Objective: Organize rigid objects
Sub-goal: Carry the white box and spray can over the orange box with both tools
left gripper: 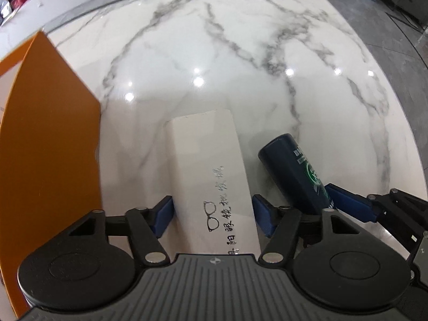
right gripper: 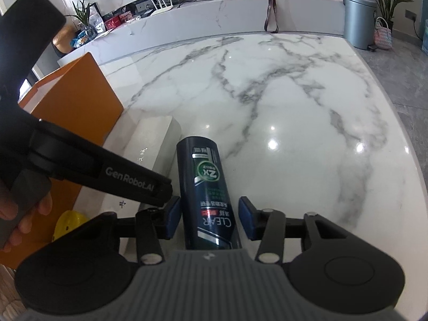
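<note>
A white box (left gripper: 208, 165) printed with a glasses sketch and dark lettering lies on the marble table (left gripper: 214, 61). My left gripper (left gripper: 213, 214) straddles its near end with both blue pads against its long sides. Beside it on the right lies a dark blue CLEAR bottle (right gripper: 206, 187), also visible from the left wrist (left gripper: 294, 171). My right gripper (right gripper: 209, 214) straddles the bottle. Its left pad is at the bottle's side and a thin gap shows at the right pad. The white box (right gripper: 152, 144) runs under the left gripper's black arm (right gripper: 128, 179).
An orange open box (left gripper: 53, 139) stands upright at the left, close to the white box, and shows again (right gripper: 80, 99) with something yellow (right gripper: 67, 222) low beside it. A hand (right gripper: 24, 211) holds the left tool. The table's rounded edge (right gripper: 417, 160) runs along the right; a grey bin (right gripper: 359, 18) stands beyond.
</note>
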Demonstrator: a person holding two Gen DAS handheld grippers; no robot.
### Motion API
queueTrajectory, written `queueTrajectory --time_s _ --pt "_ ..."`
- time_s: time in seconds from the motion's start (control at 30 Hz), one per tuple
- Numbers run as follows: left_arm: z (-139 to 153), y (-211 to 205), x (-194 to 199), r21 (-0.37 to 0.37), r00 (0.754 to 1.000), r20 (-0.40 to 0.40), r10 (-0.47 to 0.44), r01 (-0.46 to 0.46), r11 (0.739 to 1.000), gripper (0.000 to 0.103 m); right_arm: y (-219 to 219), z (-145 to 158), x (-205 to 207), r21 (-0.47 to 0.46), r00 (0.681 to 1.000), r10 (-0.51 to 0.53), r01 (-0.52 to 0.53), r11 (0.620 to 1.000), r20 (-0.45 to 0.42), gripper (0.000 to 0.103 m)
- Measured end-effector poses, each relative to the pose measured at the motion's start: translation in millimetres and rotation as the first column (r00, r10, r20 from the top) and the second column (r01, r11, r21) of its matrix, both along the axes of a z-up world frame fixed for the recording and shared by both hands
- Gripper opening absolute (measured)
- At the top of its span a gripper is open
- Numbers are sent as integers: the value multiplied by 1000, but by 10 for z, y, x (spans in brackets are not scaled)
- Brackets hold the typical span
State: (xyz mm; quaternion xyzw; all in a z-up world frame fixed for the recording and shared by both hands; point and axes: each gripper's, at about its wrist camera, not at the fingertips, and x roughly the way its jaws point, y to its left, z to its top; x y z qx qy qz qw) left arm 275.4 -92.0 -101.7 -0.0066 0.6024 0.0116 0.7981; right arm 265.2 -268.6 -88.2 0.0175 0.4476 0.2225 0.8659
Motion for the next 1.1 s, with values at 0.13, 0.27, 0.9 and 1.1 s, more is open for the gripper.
queueTrajectory --time_s 0.13,0.27,0.9,1.1 --pt "-2 22 -27 -7 1000 11 2 -2 1000 71 15 1 -2 -9 1000 10 -10 1000 11 41" --pt "81 35 -90 -24 999 45 -28 29 999 70 -92 -6 10 29 1000 -24 25 999 -11 40" --pt "1196 485 -742 -183 974 213 -74 114 976 70 -240 616 -389 254 985 -161 141 957 61 39" --pt "1704 1057 -995 -165 964 261 -48 94 982 70 281 1163 -588 315 997 -45 21 949 69 39"
